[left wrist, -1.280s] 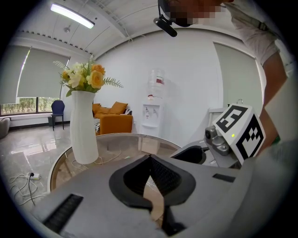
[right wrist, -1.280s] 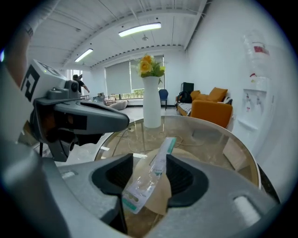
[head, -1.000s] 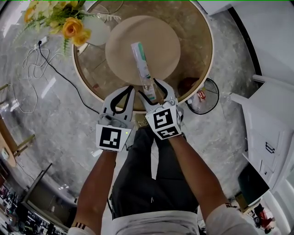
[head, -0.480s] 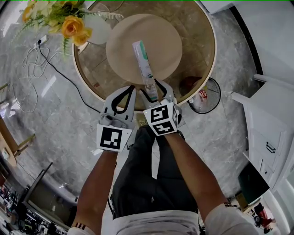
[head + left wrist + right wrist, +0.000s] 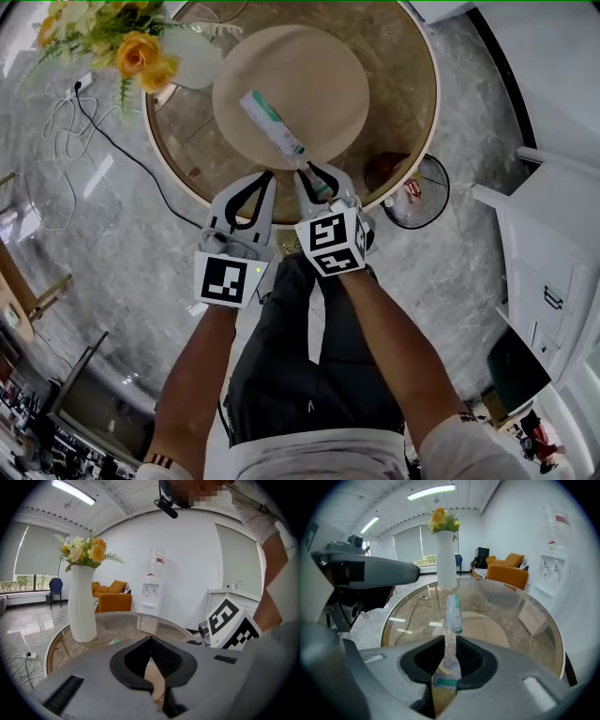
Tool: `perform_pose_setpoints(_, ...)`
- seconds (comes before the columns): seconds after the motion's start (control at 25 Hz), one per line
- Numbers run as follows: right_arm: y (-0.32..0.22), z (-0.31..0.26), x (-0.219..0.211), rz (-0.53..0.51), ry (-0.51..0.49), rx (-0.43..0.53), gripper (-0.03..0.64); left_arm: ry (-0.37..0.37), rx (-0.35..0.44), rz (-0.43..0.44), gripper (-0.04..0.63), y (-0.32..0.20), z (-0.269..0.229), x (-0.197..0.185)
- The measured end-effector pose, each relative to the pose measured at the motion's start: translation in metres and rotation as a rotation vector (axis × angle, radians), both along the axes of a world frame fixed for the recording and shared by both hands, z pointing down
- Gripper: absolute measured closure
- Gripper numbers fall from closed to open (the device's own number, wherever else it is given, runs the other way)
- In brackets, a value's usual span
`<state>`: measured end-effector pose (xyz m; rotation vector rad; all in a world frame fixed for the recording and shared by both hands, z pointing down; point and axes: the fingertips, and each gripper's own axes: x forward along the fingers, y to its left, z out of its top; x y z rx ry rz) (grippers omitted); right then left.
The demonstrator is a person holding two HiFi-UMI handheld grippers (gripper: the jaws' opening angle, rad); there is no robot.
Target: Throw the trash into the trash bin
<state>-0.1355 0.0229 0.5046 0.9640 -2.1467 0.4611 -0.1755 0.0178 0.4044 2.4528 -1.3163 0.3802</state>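
A crushed clear plastic bottle (image 5: 273, 125) with a green label sticks out over the round glass table (image 5: 419, 131), tilted up and to the left. My right gripper (image 5: 313, 180) has just been closing its jaws and is shut on the bottle's near end. In the right gripper view the bottle (image 5: 452, 613) rises from between the pads of the right gripper (image 5: 448, 665). My left gripper (image 5: 265, 180) hovers beside it at the table's near edge, shut with nothing in it. Its jaws meet at the tips of the left gripper (image 5: 151, 641). The black trash bin (image 5: 417, 194) stands on the floor right of the table.
A white vase of yellow flowers (image 5: 178, 54) stands at the table's far left, the same vase (image 5: 82, 604) (image 5: 446, 562) showing in both gripper views. Cables (image 5: 70, 112) lie on the floor to the left. White cabinets (image 5: 539, 281) line the right side.
The right jaws closed onto the bottle's near end. The bottle swung from pointing straight away to leaning left. The left gripper stayed where it was.
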Motion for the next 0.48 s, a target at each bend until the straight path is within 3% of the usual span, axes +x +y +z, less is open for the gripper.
perform_pose_setpoints(0.48,-0.004,-0.016,0.013,0.027,-0.042,0.037,0.549,-0.007,0.001,0.011,0.595,0.0,-0.001,0.008)
